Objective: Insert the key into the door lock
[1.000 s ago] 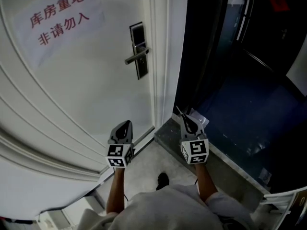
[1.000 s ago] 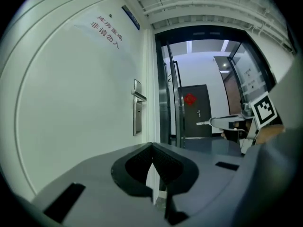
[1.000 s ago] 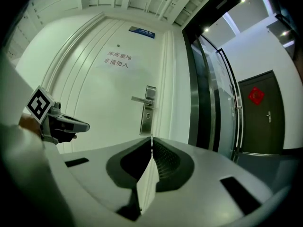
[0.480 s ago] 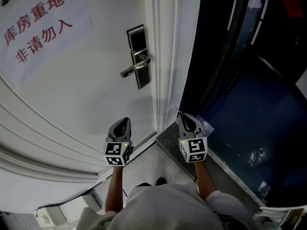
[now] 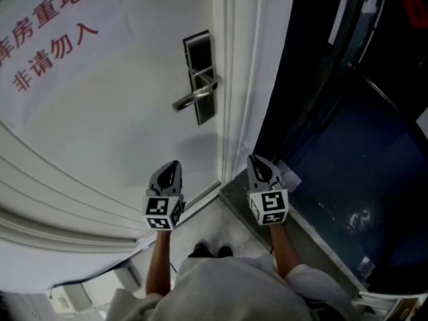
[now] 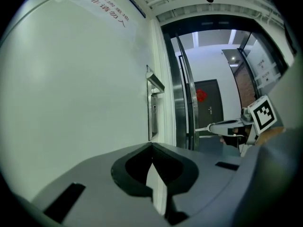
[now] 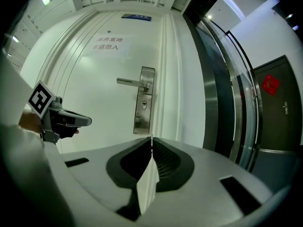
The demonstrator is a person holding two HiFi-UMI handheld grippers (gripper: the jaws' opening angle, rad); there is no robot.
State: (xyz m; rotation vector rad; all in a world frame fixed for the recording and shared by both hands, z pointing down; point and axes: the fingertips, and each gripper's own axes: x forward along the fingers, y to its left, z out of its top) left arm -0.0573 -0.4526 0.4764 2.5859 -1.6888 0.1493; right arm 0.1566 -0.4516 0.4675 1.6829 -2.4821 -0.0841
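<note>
The white door carries a dark metal lock plate (image 5: 200,75) with a lever handle (image 5: 194,97). In the right gripper view the plate (image 7: 143,100) faces me, its keyhole (image 7: 142,106) below the handle (image 7: 132,82). My right gripper (image 5: 253,158) is shut on the key, whose thin tip (image 7: 151,139) pokes out edge-on past the closed jaws. This gripper (image 7: 151,148) points level at the door, well short of the lock. My left gripper (image 5: 174,164) is shut and holds nothing. It (image 6: 152,146) runs alongside the door, with the lock (image 6: 152,109) seen side-on ahead.
A paper notice with red characters (image 5: 47,22) hangs on the door's upper left. The white door frame (image 5: 241,79) borders a dark glass wall (image 5: 348,112) on the right. A grey stone ledge (image 5: 301,226) runs under the right gripper. The person's shoes (image 5: 210,251) stand below.
Both grippers and the head camera have come closer to the door. The lock plate now looks larger and sits slightly further right in the head view. Both jaws stay shut.
</note>
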